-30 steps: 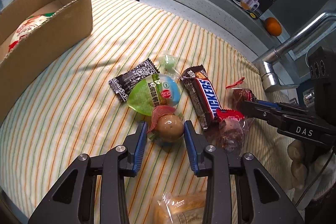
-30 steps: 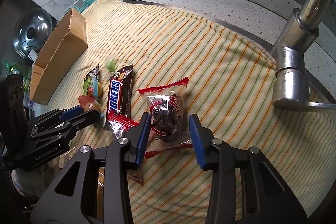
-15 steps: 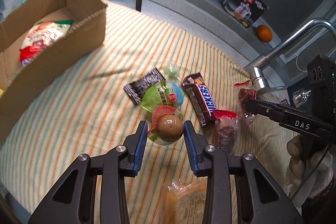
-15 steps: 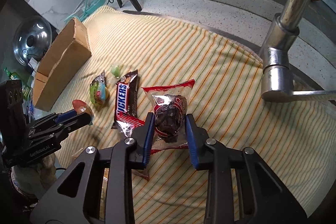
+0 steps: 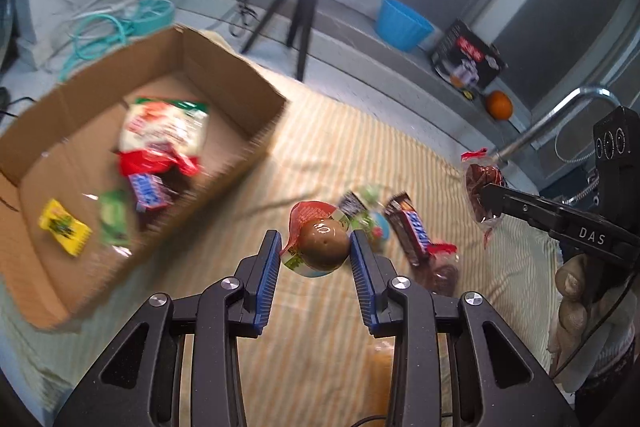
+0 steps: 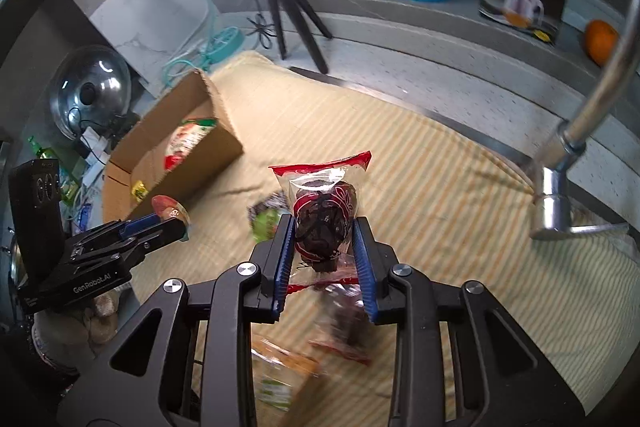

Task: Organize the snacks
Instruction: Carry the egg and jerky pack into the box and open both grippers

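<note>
Both snacks are up off the striped cloth (image 5: 328, 155) now. Left claw (image 5: 315, 251) lifted the packaged egg (image 5: 322, 242), right claw (image 6: 324, 239) clamped and raised the dark snack bag (image 6: 324, 211); the cardboard box (image 5: 236, 99) now sits just ahead-left of the left claw.

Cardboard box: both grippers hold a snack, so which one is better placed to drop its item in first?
Probably left. The left gripper, shut on the packaged egg, is beside the cardboard box; the right gripper, holding the dark snack packet, is farther off.
</note>
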### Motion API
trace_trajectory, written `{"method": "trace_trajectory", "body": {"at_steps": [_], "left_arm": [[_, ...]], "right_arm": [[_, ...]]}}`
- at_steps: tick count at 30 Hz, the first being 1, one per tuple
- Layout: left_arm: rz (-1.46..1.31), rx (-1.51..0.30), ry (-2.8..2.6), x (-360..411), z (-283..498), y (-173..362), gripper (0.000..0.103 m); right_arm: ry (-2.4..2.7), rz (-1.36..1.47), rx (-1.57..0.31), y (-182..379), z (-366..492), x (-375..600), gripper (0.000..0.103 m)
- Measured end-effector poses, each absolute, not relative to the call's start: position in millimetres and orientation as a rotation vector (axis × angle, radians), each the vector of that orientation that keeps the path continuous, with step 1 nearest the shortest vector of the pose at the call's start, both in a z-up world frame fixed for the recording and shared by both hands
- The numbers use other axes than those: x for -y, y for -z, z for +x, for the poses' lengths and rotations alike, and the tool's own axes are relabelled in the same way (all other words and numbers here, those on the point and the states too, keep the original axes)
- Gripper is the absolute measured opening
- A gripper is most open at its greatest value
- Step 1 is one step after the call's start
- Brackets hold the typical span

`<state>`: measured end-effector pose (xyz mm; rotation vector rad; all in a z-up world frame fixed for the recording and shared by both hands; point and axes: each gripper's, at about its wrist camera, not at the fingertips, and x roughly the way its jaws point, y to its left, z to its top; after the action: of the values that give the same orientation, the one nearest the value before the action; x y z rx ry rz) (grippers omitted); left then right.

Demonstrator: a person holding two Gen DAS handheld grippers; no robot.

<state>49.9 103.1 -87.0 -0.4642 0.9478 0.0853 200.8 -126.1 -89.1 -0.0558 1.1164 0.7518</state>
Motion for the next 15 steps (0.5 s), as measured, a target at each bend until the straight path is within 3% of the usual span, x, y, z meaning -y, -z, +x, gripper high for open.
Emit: {"method": "trace_trajectory", "body": {"at_steps": [15], "left_arm": [[-0.481, -0.909, -0.232, -198.6, 17.3, 83.2, 0.033]], "right_arm": [[-0.892, -0.096, -1.099, 85.2, 186.8, -2.8, 0.03]]}}
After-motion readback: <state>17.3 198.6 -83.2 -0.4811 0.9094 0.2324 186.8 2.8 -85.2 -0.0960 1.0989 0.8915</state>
